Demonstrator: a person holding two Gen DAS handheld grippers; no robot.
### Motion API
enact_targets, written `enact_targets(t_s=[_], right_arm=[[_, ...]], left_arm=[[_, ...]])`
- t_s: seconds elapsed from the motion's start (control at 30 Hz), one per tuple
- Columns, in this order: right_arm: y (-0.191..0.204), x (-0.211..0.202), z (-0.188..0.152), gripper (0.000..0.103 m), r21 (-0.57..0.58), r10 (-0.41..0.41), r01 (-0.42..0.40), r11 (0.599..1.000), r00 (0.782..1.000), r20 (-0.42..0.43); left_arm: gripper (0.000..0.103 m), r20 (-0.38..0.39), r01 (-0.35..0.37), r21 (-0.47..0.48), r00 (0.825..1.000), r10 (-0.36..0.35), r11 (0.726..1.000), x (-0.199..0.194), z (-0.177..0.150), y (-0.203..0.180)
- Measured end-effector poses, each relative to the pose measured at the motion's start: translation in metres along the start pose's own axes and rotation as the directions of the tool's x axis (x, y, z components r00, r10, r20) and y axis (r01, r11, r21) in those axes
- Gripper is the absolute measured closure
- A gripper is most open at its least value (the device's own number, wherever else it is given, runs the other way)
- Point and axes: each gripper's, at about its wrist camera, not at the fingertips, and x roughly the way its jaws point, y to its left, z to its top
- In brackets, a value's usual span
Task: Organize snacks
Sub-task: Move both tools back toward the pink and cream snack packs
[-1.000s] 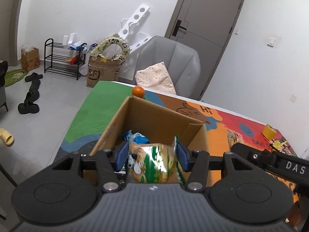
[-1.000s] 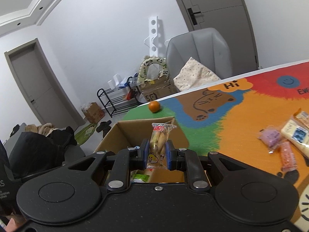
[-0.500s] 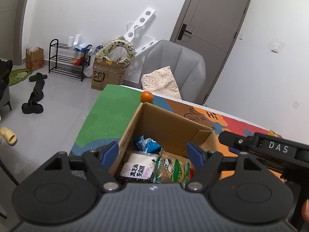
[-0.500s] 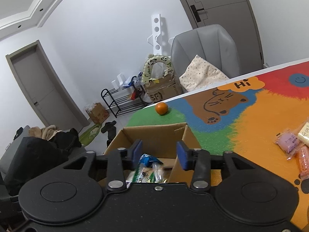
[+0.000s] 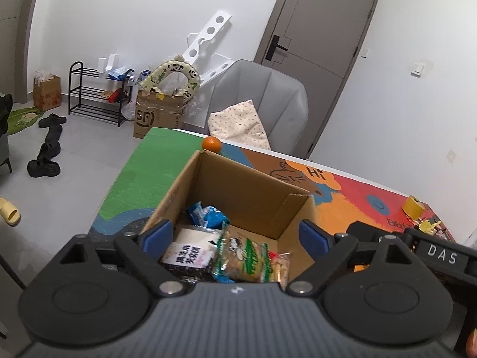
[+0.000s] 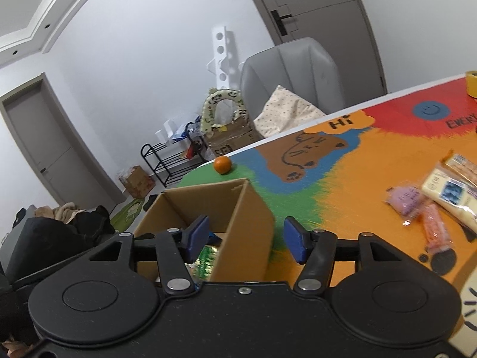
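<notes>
An open cardboard box stands on the colourful table mat; it also shows in the right wrist view. Inside lie a green-and-white snack bag, a black-and-white packet and a blue packet. My left gripper is open and empty above the box's near side. My right gripper is open and empty over the box's right wall. Loose snacks lie on the mat to the right: a purple packet, an orange packet and a cream packet.
An orange fruit sits at the table's far edge behind the box. A yellow tape roll lies at the far right. A grey chair with a cushion stands behind the table. The floor drops off left of the table.
Both grippers opened and let go of their snacks, the green bag and the thin packet, which dropped into the box. Both grippers then opened wider, and the right one swung towards the right.
</notes>
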Motion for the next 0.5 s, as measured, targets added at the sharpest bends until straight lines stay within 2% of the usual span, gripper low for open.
enact_targets(t_s=[0.13, 0.27, 0.43, 0.5], right_arm=[[-0.013, -0.010, -0.002, 0.032, 0.019, -0.025, 0.025, 1.000, 1.000, 0.018], [-0.026, -0.020, -0.003, 0.024, 0.033, -0.047, 0.046, 0.998, 0.998, 0.033], [-0.041, -0.034, -0.004, 0.007, 0.035, -0.083, 0.081, 0.996, 0.995, 0.053], [-0.049, -0.039, -0.003, 0.004, 0.039, -0.097, 0.095, 0.995, 0.994, 0.054]], left_arm=[[0.010, -0.012, 0.010, 0.014, 1.000, -0.010, 1.000, 0.001, -0.004, -0.011], [0.009, -0.025, 0.027, 0.036, 0.999, -0.026, 0.999, 0.003, -0.007, -0.024], [0.008, -0.025, 0.041, 0.056, 0.999, -0.040, 0.998, 0.002, -0.012, -0.043], [0.007, -0.029, 0.045, 0.062, 0.999, -0.043, 0.997, 0.003, -0.014, -0.051]])
